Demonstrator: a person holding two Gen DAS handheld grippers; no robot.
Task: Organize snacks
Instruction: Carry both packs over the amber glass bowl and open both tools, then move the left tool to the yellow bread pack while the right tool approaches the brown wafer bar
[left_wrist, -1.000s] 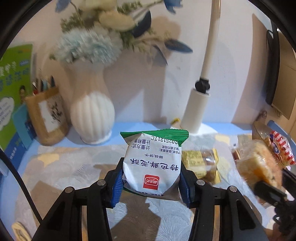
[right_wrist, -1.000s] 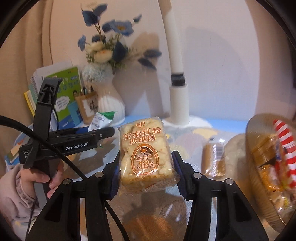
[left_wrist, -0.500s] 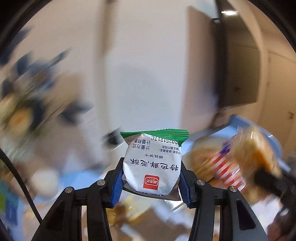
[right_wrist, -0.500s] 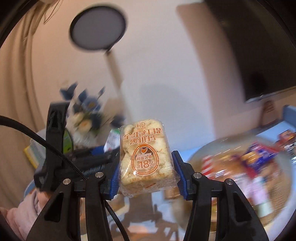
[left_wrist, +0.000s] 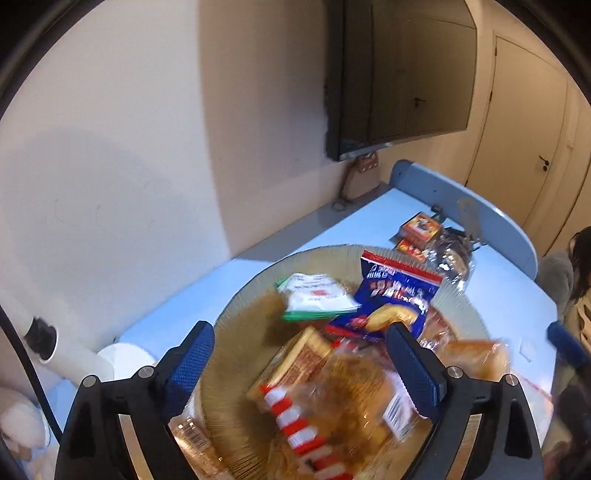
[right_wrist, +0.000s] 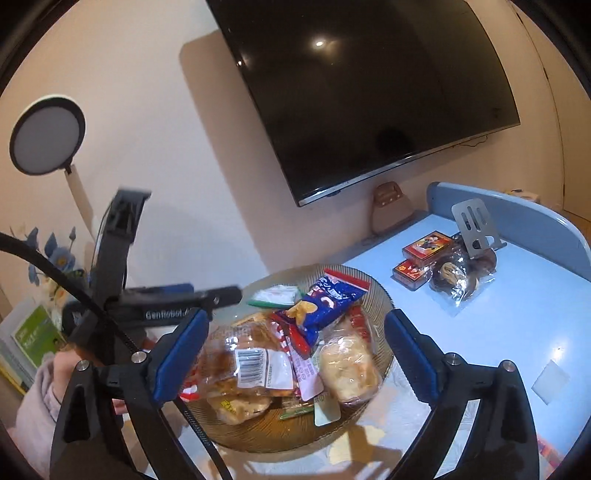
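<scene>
Both tools have just let go over the bowl (right_wrist: 384, 299). The left tool (left_wrist: 295, 365) is opening with nothing between its pads; the green-edged white packet (left_wrist: 317, 295) it carried a second ago now lies just ahead of it. The right tool (right_wrist: 295, 350) is opening too, its orange cake pack (right_wrist: 349, 365) dropped between the jaws, untouched. 2 more snacks are sorted.

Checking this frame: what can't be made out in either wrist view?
- Left wrist: front snacks in the glass bowl motion-blurred, labels unreadable.
- Left wrist: person cut off by the right edge.
- Right wrist: bowl's near rim hidden behind right gripper.
- Right wrist: card boxes' print too small.
</scene>
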